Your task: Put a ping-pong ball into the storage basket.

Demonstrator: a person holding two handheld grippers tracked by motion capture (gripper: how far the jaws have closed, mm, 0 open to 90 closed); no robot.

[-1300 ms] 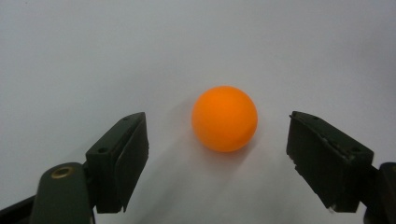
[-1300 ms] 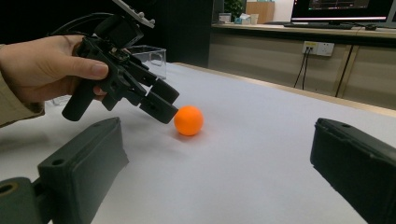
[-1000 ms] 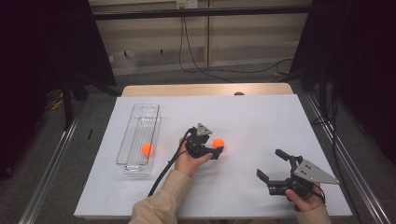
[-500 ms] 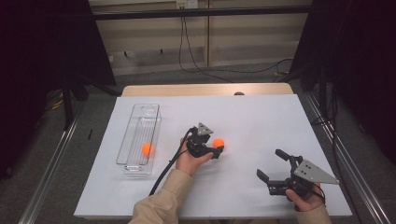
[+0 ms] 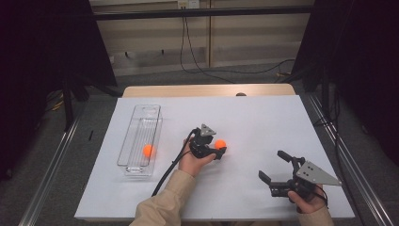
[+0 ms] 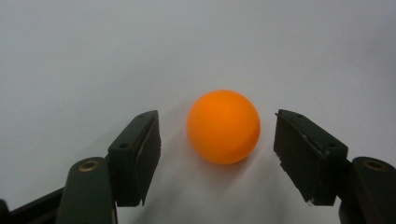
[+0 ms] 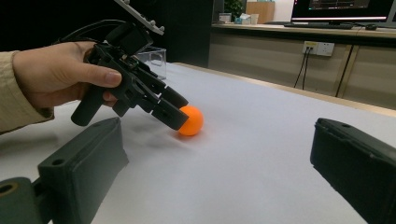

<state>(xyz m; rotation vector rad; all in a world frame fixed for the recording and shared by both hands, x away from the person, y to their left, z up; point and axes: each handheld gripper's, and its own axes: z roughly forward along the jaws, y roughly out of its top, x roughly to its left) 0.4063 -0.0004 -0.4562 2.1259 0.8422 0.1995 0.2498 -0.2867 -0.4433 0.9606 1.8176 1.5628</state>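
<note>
A white table (image 5: 263,122) carries a clear tray (image 5: 141,136) at its left, a second orange ball (image 5: 148,150) inside it. Mid-table, the left gripper (image 5: 220,151) straddles the loose orange ball (image 6: 223,126) — jaws have just been closing, pads not yet touching. The right gripper (image 5: 277,167) rests well apart, jaws wide — nothing between them.

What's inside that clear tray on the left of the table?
One orange ball lies in the clear tray, toward its near end. The rest of the tray looks bare through its see-through walls. A second ball sits outside on the table, between the left tongs.
</note>
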